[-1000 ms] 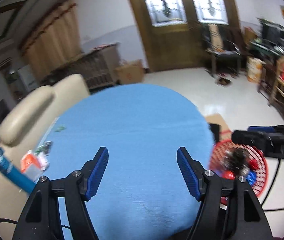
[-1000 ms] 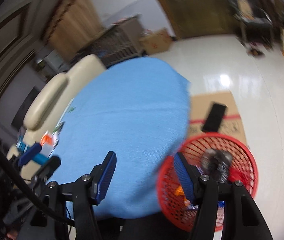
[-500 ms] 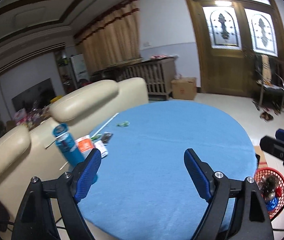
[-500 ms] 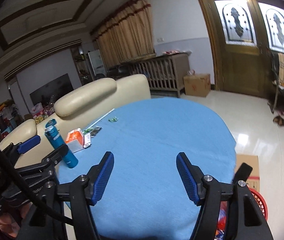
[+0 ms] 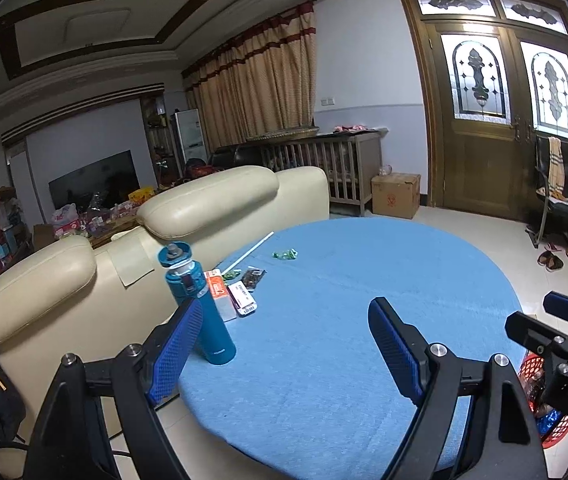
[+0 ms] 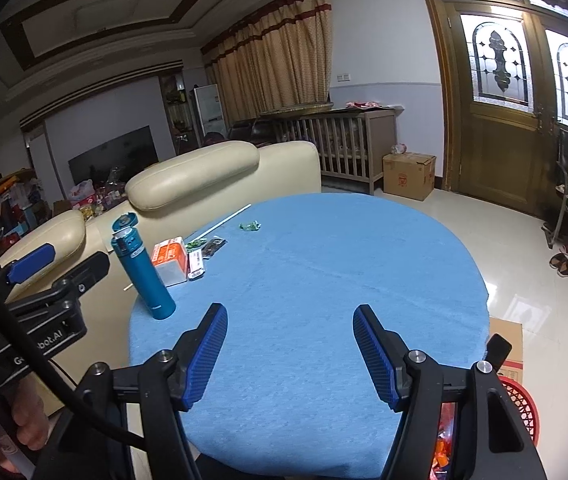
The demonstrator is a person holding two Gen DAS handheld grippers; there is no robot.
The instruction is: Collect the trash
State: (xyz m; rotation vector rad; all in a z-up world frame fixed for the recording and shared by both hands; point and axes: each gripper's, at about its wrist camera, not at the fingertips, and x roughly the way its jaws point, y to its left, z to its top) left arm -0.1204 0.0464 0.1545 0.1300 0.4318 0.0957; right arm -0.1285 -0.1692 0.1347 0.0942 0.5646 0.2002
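Trash lies along the far left edge of the round blue table [image 5: 344, 320]: a crumpled green wrapper [image 5: 285, 255], a dark snack packet [image 5: 252, 276], a white labelled packet [image 5: 242, 303] and an orange-and-white carton [image 5: 217, 290], with a long white straw [image 5: 248, 255] angled off the rim beside them. Just nearer than this cluster a teal bottle [image 5: 199, 312] stands upright on the table with its flip lid open. Low over the near edge, the left hand-held gripper [image 5: 279, 354] has its blue-padded jaws spread wide, nothing between them. The right hand-held gripper [image 6: 290, 354] sits likewise spread and empty above the near part of the table, well apart from the litter. A red mesh basket [image 6: 522, 408] stands on the floor just beside the table's right edge, with coloured scraps visible inside. Behind the table's left side stands a cream leather sofa [image 6: 187, 178].
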